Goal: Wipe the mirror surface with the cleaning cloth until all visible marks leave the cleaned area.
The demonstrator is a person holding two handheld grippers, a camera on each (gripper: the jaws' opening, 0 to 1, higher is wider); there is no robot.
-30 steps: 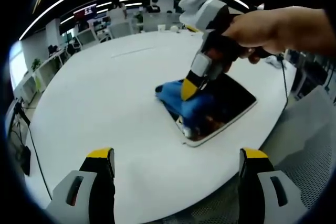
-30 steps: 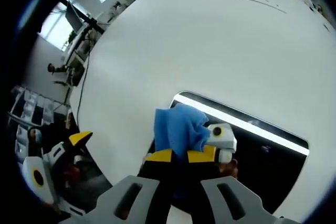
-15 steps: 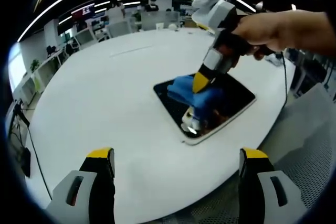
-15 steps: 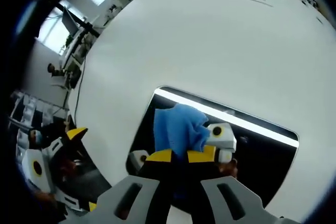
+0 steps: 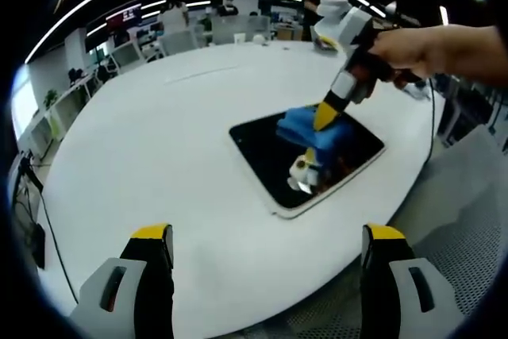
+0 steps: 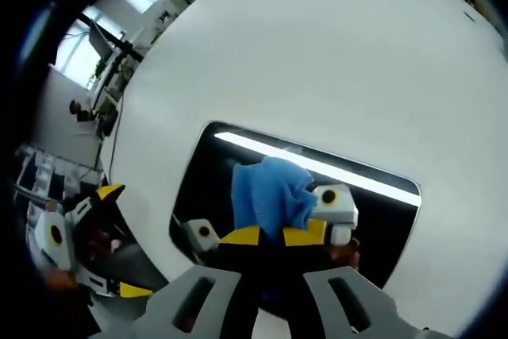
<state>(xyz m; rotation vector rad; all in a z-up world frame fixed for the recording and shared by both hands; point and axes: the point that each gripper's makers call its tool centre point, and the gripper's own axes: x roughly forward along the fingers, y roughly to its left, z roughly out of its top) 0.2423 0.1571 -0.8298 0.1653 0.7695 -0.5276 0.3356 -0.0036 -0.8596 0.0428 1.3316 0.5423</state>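
A dark rectangular mirror (image 5: 274,166) with a thin white frame lies flat on the round white table (image 5: 159,140). A person's hand (image 5: 429,47) holds my right gripper (image 5: 324,119), which is shut on a bunched blue cloth (image 5: 302,125) and presses it onto the far part of the glass. In the right gripper view the cloth (image 6: 266,192) stands up between the yellow tips of my right gripper (image 6: 274,236), over the mirror (image 6: 210,184). My left gripper (image 5: 267,236) hangs open near the table's front edge with nothing between its fingers; it also appears as the left gripper (image 6: 119,242) beyond the table rim.
The mirror lies close to the table's right edge (image 5: 413,188). A grey mesh chair (image 5: 468,220) stands beside that edge. A cable (image 5: 432,129) runs over the rim there. Office desks and chairs (image 5: 135,49) line the background.
My right gripper has dragged the blue cloth across the mirror from its near left part to the far side, baring more glass. My left gripper has held still.
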